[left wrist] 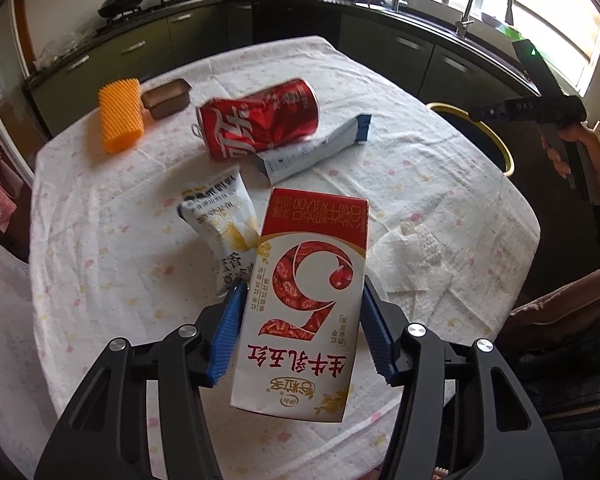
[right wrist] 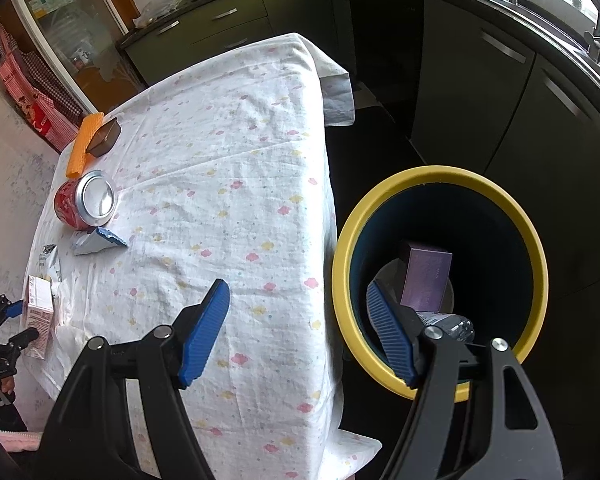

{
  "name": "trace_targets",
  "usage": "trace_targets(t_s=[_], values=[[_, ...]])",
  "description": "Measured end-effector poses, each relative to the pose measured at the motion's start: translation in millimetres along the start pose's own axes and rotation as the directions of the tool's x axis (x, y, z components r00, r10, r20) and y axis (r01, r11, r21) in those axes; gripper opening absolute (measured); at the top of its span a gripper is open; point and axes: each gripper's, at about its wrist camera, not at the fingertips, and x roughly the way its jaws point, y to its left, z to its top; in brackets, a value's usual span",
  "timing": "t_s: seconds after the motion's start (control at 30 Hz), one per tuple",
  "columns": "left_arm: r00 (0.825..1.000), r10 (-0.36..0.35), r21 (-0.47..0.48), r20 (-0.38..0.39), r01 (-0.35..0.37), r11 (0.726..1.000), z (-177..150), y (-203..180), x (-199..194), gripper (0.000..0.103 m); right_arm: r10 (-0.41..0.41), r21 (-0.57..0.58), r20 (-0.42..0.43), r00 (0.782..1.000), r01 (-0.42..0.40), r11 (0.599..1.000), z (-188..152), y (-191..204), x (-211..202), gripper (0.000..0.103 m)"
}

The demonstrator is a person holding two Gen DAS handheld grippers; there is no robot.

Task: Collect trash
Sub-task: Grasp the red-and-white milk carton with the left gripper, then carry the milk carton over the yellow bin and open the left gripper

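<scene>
Milk carton (left wrist: 300, 308) lay at the near edge of the cloth-covered table (left wrist: 100, 248), pinched between the left gripper's (left wrist: 302, 330) blue pads. A large red "5" and Chinese characters showed on its face. The right gripper (right wrist: 296, 330), fingers spread and empty, hovered by the yellow-rimmed bin (right wrist: 440, 176). A shallow pinch could have let the carton slip or crush when lifted.

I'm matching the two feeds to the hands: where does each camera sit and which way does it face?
Left wrist: on the left gripper, facing down across the clothed table; its blue pads flank a red-and-white milk carton; a hand shows.
Right wrist: on the open right gripper, facing down over the yellow-rimmed bin.
Shared: carton, red soda can, bin.
</scene>
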Motion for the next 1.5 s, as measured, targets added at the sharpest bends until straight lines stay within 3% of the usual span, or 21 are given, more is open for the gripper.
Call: trace_targets(t_s=[0.4, 0.63, 0.8, 0.97, 1.2, 1.37, 1.5], values=[[0.995, 0.004, 0.034, 0.103, -0.007, 0.999, 21.9, -22.7, -46.2, 0.055, 0.018, -0.01, 0.003, 1.0, -0.018, 1.0, -3.4, 1.4, -2.9, 0.068], [0.987, -0.074, 0.119, 0.146, 0.057, 0.991, 55.2, -63.4, -49.0, 0.055, 0.025, 0.016, 0.021, 0.999, -0.026, 1.0, -10.9, -14.1, -11.6, 0.068], [0.976, -0.16, 0.21, 0.146, 0.127, 0.969, 92.8, -102.9, -36.1, 0.053, 0.011, 0.062, 0.052, 0.999, -0.014, 0.998, -19.8, -39.9, -25.6, 0.068], [0.963, -0.248, 0.312, 0.108, 0.204, 0.928, 138.5, -154.8, -9.1, 0.053, -0.019, 0.128, 0.083, 0.996, 0.008, 0.992, -33.2, -77.2, -42.8, 0.068], [0.945, -0.327, 0.405, -0.005, 0.301, 0.864, 209.5, -241.7, 64.1, 0.053, -0.051, 0.243, 0.119, 0.992, 0.021, 0.97, -58.3, -134.4, -63.2, 0.069], [0.943, -0.325, 0.428, -0.074, 0.325, 0.843, 252.9, -297.7, 131.8, 0.053, -0.06, 0.294, 0.123, 0.991, 0.021, 0.956, -71.4, -164.5, -67.2, 0.069], [0.948, -0.286, 0.416, -0.137, 0.317, 0.852, 272.6, -328.1, 184.8, 0.056, -0.066, 0.314, 0.131, 0.989, 0.022, 0.949, -75.5, -180.3, -67.7, 0.073]])
